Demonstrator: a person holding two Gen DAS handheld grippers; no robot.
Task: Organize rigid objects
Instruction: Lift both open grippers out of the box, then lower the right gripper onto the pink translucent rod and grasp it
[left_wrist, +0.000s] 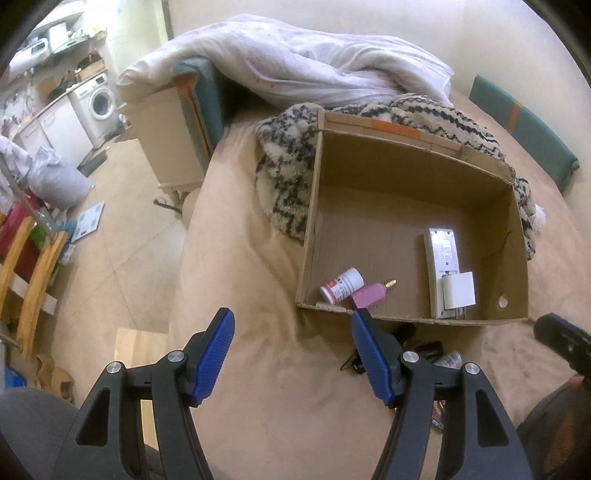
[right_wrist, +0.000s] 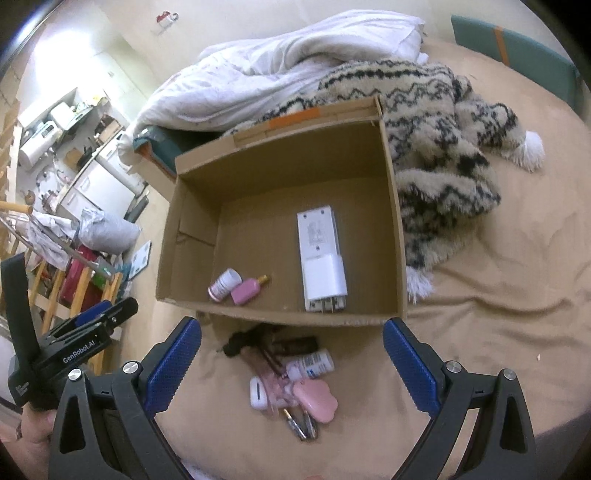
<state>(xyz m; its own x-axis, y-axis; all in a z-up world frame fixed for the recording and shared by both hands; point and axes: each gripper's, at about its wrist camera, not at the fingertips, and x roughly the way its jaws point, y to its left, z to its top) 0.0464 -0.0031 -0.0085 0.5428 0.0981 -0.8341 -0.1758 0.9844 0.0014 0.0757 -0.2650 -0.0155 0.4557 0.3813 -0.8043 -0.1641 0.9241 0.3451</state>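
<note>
Two empty grippers above a bed

I see both grippers released: left gripper (left_wrist: 291, 339), right gripper (right_wrist: 291, 354). Inside the cardboard box (right_wrist: 391, 206) lie a white remote (right_wrist: 317, 236), charger (right_wrist: 327, 277), pill bottle (right_wrist: 223, 283) and pink bottle (right_wrist: 247, 290). A pile of small items (right_wrist: 291, 384) lies just before the box.
</note>
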